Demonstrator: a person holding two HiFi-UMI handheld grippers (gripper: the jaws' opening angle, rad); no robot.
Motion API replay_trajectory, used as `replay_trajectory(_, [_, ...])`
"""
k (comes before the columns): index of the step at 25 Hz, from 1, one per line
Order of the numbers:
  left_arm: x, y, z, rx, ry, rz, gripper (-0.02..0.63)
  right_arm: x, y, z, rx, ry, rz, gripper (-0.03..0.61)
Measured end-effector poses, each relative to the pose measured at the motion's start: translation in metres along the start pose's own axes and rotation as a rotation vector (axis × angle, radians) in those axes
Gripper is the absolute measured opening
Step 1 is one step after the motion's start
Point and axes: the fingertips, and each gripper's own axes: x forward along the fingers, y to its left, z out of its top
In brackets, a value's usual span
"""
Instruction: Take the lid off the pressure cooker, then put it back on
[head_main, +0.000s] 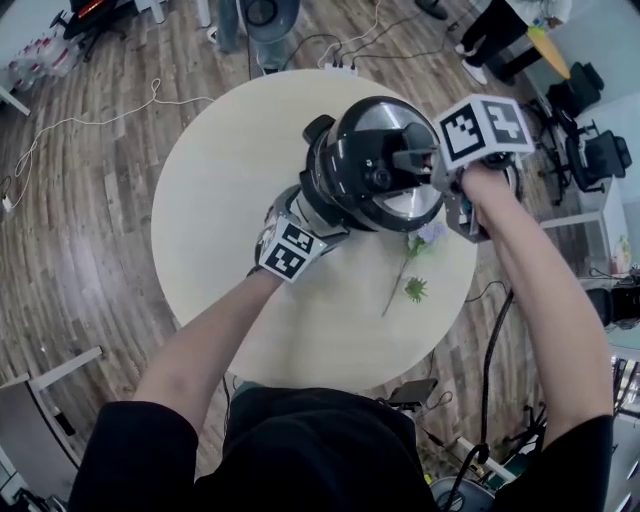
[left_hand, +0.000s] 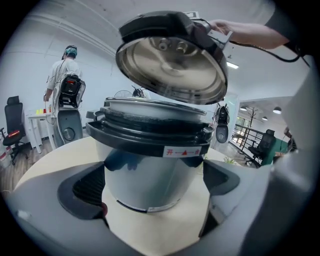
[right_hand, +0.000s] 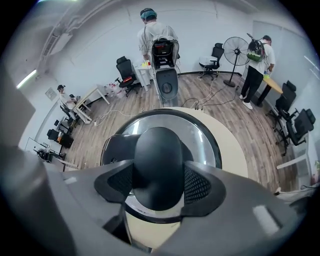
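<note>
1. My right gripper (right_hand: 159, 185) is clenched on the black handle (right_hand: 159, 152) of the lid (left_hand: 170, 65), with a pad pressed to each side of it.
2. The lid hangs tilted above the pressure cooker (left_hand: 150, 165), clear of its rim.
3. My left gripper (left_hand: 155, 184) grasps the pressure cooker's steel body, one jaw against each side.
4. The pressure cooker stands on the round table (head_main: 215, 190); a flower sprig (head_main: 408, 272) lies just beside it.

Glossy steel lid (head_main: 368, 150), matt tabletop (head_main: 215, 205)
</note>
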Motion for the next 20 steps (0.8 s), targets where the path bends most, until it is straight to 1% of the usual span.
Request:
replay_trajectory(6, [0.005, 0.001, -0.003, -0.001, -0.020, 0.005, 0.589, 0.047, 0.001, 0.012, 0.036, 0.051, -0.042, 0.285])
replay_trajectory(10, [0.003, -0.001, -0.001, -0.001, -0.021, 0.002, 0.589, 0.059, -0.004, 0.012, 0.006, 0.082, -0.086, 0.285])
replay_trajectory(13, [0.002, -0.001, -0.005, -0.008, -0.008, 0.002, 0.589, 0.068, -0.005, 0.010, 0.019, 0.097, -0.086, 0.285])
replay_trajectory(17, [0.004, 0.000, -0.006, -0.008, -0.010, -0.001, 0.589, 0.087, -0.004, 0.004, -0.024, 0.123, -0.108, 0.285])
replay_trajectory(20, [0.004, 0.000, -0.003, -0.007, -0.016, 0.001, 0.589, 0.090, -0.003, 0.004, -0.034, 0.138, -0.128, 0.285])
